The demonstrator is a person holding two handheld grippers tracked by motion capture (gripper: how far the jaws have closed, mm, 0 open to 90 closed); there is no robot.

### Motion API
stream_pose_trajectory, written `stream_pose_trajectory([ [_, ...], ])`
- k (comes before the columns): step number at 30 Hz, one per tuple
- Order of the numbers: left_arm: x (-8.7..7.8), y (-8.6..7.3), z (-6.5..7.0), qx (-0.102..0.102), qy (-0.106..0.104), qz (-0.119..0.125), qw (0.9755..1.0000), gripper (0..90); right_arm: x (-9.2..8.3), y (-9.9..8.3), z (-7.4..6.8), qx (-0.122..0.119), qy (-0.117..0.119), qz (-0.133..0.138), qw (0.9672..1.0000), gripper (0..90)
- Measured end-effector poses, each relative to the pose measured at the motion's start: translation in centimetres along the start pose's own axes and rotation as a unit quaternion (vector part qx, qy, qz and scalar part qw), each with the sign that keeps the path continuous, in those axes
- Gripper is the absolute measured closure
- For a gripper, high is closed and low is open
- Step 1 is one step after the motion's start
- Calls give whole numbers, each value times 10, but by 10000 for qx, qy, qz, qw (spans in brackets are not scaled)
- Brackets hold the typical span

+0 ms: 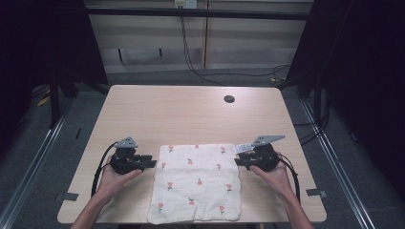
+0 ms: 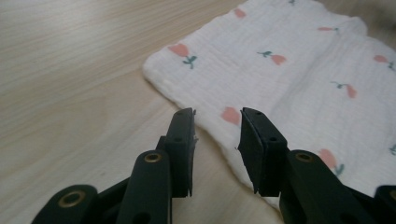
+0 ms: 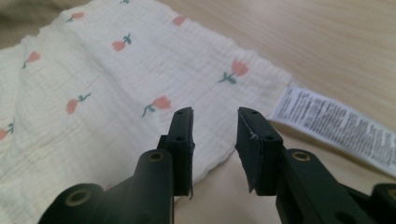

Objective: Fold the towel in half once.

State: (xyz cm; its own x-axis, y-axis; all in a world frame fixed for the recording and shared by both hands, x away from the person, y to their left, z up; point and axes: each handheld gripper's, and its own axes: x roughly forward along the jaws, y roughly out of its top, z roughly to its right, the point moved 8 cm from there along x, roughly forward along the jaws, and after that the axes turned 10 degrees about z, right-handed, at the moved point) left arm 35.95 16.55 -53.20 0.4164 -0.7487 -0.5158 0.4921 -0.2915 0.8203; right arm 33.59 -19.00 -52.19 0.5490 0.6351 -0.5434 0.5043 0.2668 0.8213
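Both tools point(image 1: 152, 162) point(image 1: 237, 161) parted, flanking the flowered cloth's point(image 1: 196, 183) far corners.

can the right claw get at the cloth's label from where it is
Probably yes. The right claw hovers open at the cloth's far right corner, and the label lies flat on bare table just beside its jaws, with nothing between them.

The cloth point(image 1: 197, 183) is a soft, crinkled white weave, matt, printed with small pink flowers, with a smooth printed label point(image 3: 336, 123) at one corner. The bench point(image 1: 191, 114) is pale wood-grain laminate, smooth with a slight sheen. The tongs point(image 2: 217, 135) are matt black plastic with brass-coloured rivets.
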Motion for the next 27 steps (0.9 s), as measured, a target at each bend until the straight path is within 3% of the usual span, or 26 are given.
stream_pose_trajectory([
  [7,2,12,-21,14,190,20,9998,649,16,17,16,-4,-114,44,9999,671],
  [11,7,17,-26,-144,145,159,9997,649,25,25,23,110,-129,73,9998,677],
  [13,12,14,-26,13,160,5,9999,649,33,29,25,50,-168,3,9998,681],
  [15,17,19,-27,55,145,44,9999,648,40,32,30,86,-210,-58,9997,681],
  [20,21,25,-32,108,238,25,9997,643,49,33,39,140,-303,-106,9994,673],
  [21,22,28,-33,-11,208,106,9997,642,53,32,43,174,-347,-118,9992,670],
  [27,26,27,-36,-96,196,160,9996,626,64,22,52,222,-434,-287,9984,669],
])
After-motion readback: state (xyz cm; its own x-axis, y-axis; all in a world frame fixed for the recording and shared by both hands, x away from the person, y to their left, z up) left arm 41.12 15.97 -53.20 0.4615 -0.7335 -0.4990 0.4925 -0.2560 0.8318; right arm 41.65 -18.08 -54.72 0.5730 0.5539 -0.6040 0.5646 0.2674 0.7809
